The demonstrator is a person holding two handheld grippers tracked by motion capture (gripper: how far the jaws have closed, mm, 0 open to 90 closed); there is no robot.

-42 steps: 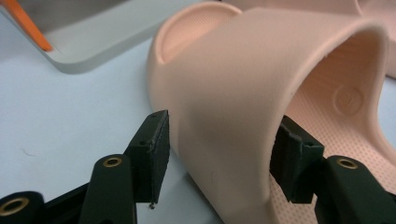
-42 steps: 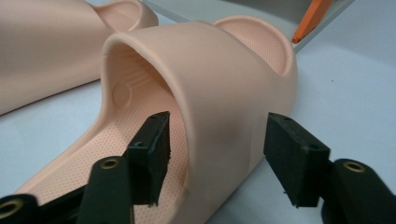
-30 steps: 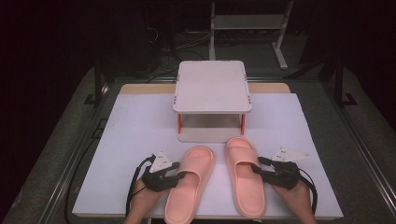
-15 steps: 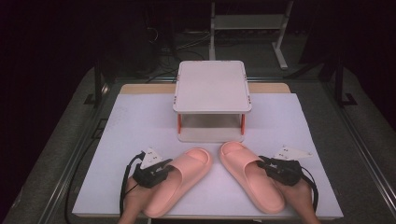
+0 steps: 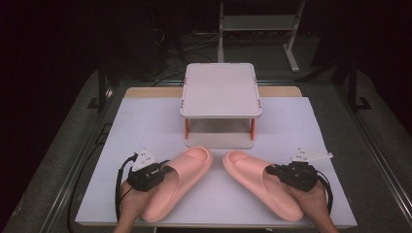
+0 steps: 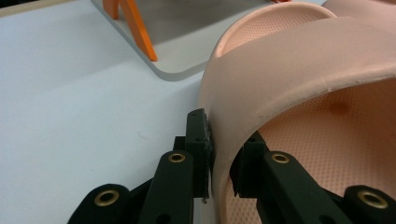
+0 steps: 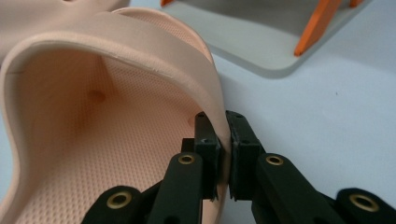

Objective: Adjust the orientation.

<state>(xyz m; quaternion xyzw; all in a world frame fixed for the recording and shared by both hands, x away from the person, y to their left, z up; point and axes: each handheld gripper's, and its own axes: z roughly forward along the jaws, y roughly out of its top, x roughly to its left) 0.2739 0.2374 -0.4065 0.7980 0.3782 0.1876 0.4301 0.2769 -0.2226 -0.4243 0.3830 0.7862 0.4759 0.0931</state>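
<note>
Two pink slippers lie on the white table cover, toes pointing inward toward each other. My left gripper [image 5: 163, 172] is shut on the outer wall of the left slipper [image 5: 182, 177]; in the left gripper view its pads [image 6: 204, 140] pinch the strap's edge of that slipper [image 6: 299, 84]. My right gripper [image 5: 272, 171] is shut on the side of the right slipper [image 5: 255, 182], and in the right gripper view the right slipper [image 7: 107, 121] has its wall squeezed between the pads [image 7: 208, 140]. Both pairs of jaws have just been closing onto the slipper walls.
A small two-level stand [image 5: 220, 90] with a pale top and orange legs sits behind the slippers, its base plate [image 6: 182, 65] close to their toes. The white cover [image 5: 141, 126] ends at the table's front edge near the hands. Dark floor surrounds the table.
Both slippers have swung from side by side and parallel to splayed, heels outward and toes together. The left hand has shifted outward and a little up. Both grippers have closed on the slipper walls.
</note>
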